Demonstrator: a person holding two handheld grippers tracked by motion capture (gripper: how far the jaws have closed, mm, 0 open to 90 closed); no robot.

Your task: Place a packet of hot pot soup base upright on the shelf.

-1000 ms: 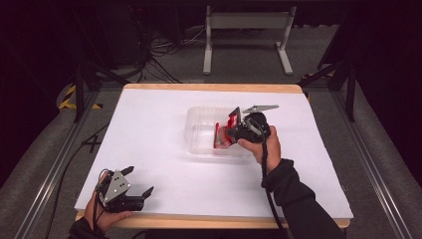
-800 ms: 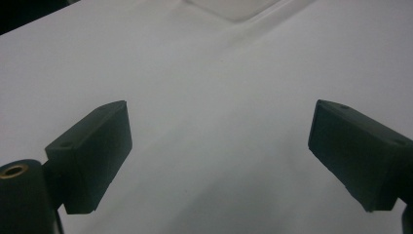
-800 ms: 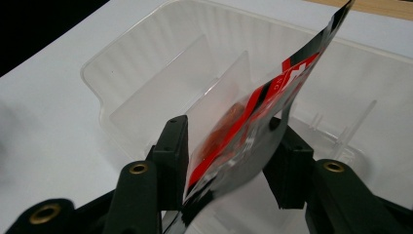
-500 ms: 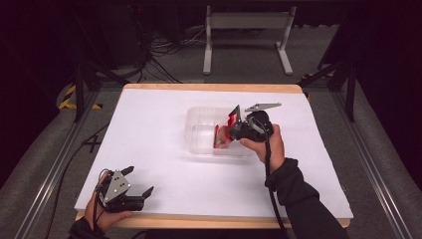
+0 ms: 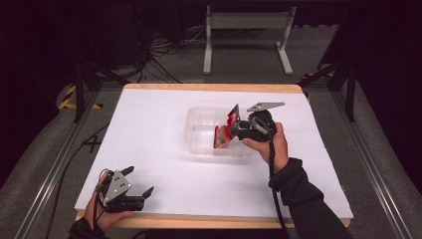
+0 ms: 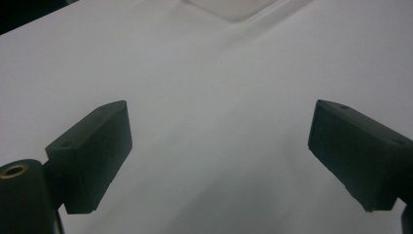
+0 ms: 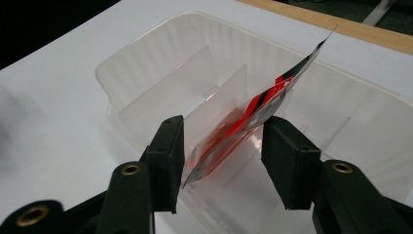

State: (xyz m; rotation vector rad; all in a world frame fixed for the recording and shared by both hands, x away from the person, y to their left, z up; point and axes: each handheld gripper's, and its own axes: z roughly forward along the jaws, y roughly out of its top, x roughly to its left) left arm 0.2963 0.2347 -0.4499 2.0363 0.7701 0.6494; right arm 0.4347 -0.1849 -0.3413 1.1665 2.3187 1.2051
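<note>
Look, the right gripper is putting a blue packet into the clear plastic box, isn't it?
Not quite. The packet is red, with black and white on it, not blue. The right gripper view shows it between the right gripper's jaws over the clear plastic box. The rest is right.

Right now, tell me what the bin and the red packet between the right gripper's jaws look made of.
Bin: likely clear, slightly frosted plastic; the table shows through its ribbed walls and dividers.
Red packet: seemingly thin glossy plastic film or foil; it bends, shines, and has a see-through part.
</note>
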